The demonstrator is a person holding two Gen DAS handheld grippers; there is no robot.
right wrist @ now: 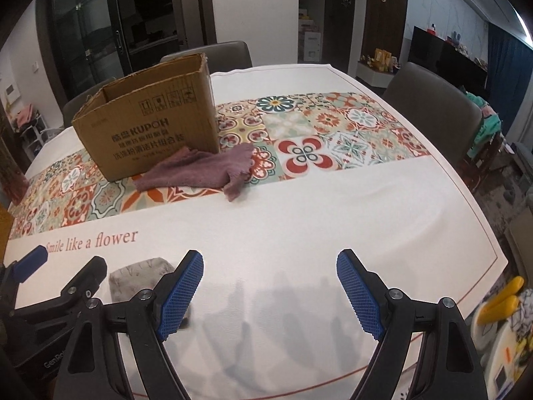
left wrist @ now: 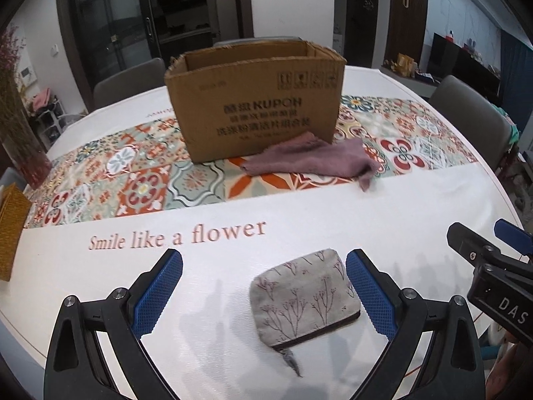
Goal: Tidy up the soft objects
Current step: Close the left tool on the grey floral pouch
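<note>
A grey fabric pouch [left wrist: 304, 295] printed with twig patterns lies on the white tablecloth near the front edge. My left gripper [left wrist: 265, 268] is open above it, the pouch lying close by the right blue pad [left wrist: 369, 295] and not gripped. A mauve cloth [left wrist: 313, 161] lies crumpled against the front of an open cardboard box [left wrist: 256, 100]. My right gripper [right wrist: 269, 268] stands open over bare tablecloth, nothing between its pads. In the right wrist view the pouch [right wrist: 140, 278] shows partly behind the left finger, with the cloth [right wrist: 200, 170] and the box [right wrist: 150, 123] farther back.
A tiled-pattern runner [right wrist: 333, 133] crosses the round table [right wrist: 299, 220]. Grey chairs [right wrist: 433, 113] stand around it. A yellow woven item [left wrist: 10, 230] and a vase of dried flowers [left wrist: 20, 133] sit at the left edge. The right gripper's body [left wrist: 493, 266] shows at the right.
</note>
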